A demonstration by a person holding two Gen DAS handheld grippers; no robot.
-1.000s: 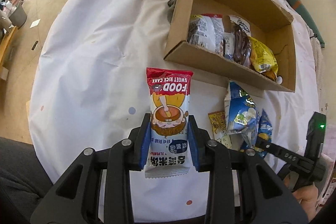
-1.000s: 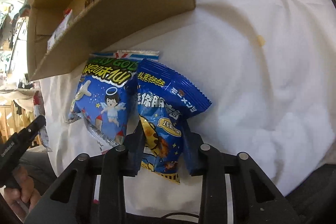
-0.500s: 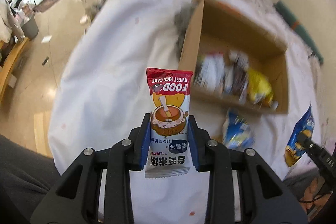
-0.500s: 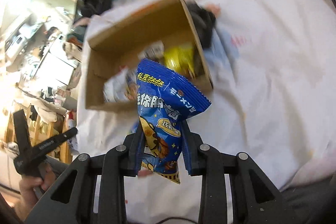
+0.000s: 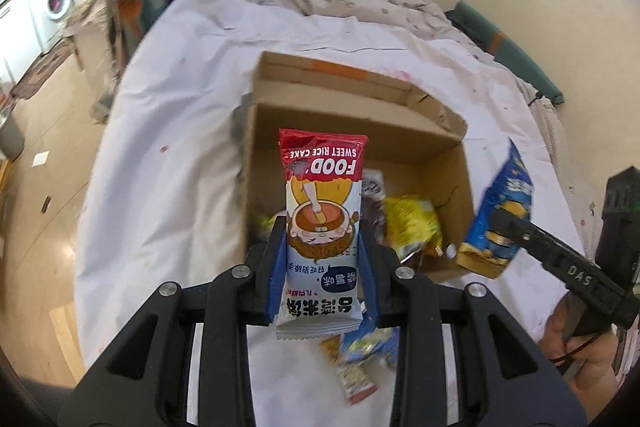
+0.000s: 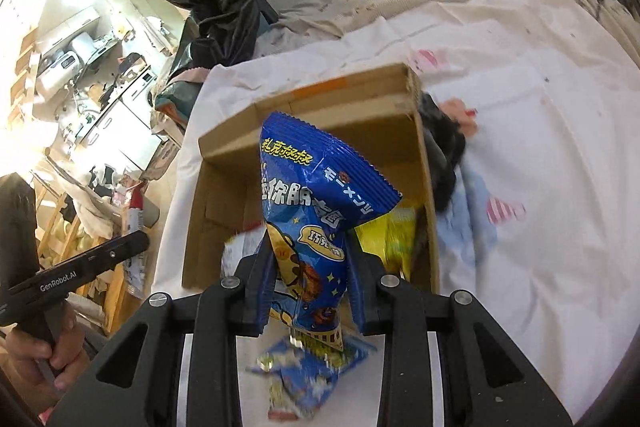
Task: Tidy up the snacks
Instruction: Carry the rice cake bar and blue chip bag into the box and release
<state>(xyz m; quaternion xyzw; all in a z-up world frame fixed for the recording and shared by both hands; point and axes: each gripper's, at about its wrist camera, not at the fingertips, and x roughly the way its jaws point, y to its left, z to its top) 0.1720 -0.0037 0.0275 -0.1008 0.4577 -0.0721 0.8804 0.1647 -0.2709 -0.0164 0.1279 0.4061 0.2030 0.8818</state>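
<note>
Snacks are held in both grippers above the open cardboard box (image 5: 440,131) on the white-sheeted bed (image 5: 168,147). A red-topped sweet rice cake packet (image 5: 322,227) is pinched upright between the jaws of the left gripper (image 5: 320,267). A blue snack bag (image 6: 316,211) is clamped by the right gripper (image 6: 310,287). A yellow packet (image 5: 412,223) lies inside the box. Loose blue packets (image 6: 308,375) are seen on the sheet below the grippers.
</note>
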